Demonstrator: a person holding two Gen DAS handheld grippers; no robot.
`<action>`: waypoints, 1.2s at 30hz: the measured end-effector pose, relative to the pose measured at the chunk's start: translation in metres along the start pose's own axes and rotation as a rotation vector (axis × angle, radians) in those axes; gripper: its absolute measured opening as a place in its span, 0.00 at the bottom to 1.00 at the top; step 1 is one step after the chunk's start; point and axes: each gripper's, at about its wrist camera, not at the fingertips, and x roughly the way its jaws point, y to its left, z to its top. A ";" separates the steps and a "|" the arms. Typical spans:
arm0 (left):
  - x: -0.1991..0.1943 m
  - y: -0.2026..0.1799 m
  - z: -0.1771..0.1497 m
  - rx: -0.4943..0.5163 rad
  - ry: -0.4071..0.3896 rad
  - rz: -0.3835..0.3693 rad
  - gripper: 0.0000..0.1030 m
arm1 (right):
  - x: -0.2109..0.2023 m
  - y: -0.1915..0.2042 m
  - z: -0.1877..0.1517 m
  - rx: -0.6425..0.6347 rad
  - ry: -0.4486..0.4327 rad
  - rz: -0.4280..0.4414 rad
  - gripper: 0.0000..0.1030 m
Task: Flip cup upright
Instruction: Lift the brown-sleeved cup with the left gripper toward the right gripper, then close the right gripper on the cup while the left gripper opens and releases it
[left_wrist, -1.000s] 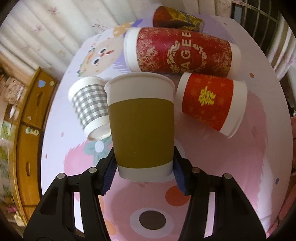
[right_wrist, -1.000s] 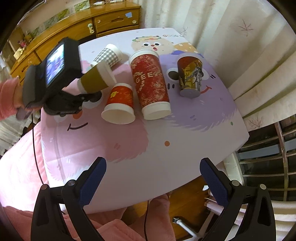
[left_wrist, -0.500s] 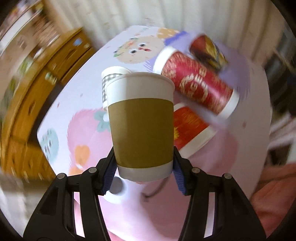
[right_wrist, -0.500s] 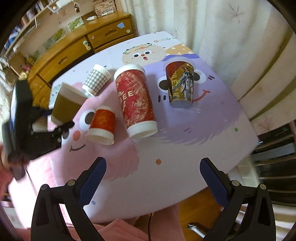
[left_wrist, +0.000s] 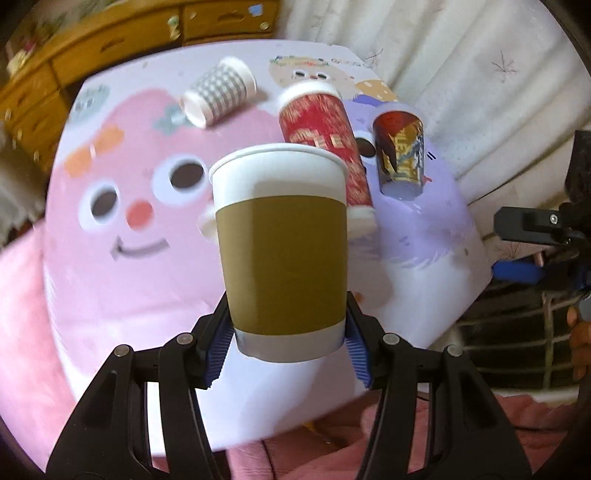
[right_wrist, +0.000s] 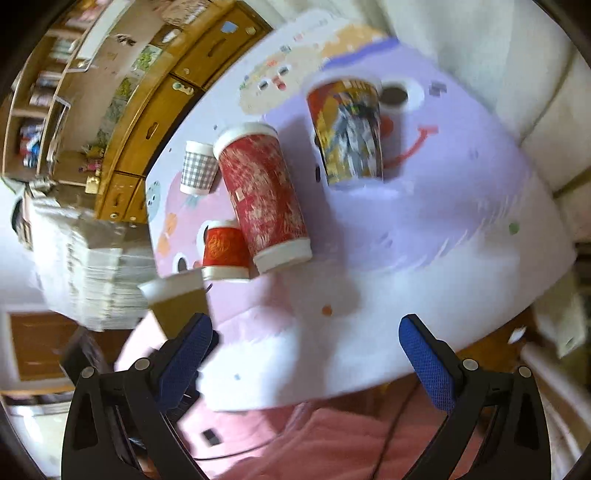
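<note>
Wooden drawers (left_wrist: 110, 48) stand behind the cartoon-printed table (left_wrist: 110, 266). On it, from left, a grey checked cup (left_wrist: 218, 96) lies on its side, then a tall red cup (left_wrist: 325, 144), then a dark patterned cup (left_wrist: 399, 155). The left gripper (left_wrist: 288, 343) clamps the brown cup (left_wrist: 282, 251) near its base, rim up, above the table. The right gripper (right_wrist: 303, 354) is spread wide and holds nothing.

white paper cup with mustard-brown sleeve (left_wrist: 282, 254): held upright, rim up, base pinched between blue-padded fingers of left gripper (left_wrist: 288, 345); lifted off the table, near its front edge; partly visible in right wrist view (right_wrist: 177, 301).
</note>
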 end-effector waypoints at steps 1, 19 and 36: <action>0.003 -0.004 -0.006 -0.022 0.005 -0.004 0.50 | 0.004 -0.005 0.000 0.018 0.033 0.014 1.00; 0.068 -0.032 -0.045 -0.333 0.109 -0.160 0.51 | 0.086 -0.039 -0.013 0.026 0.313 -0.066 1.00; 0.065 -0.048 -0.055 -0.291 0.212 -0.186 0.78 | 0.117 -0.031 -0.022 0.013 0.382 -0.068 1.00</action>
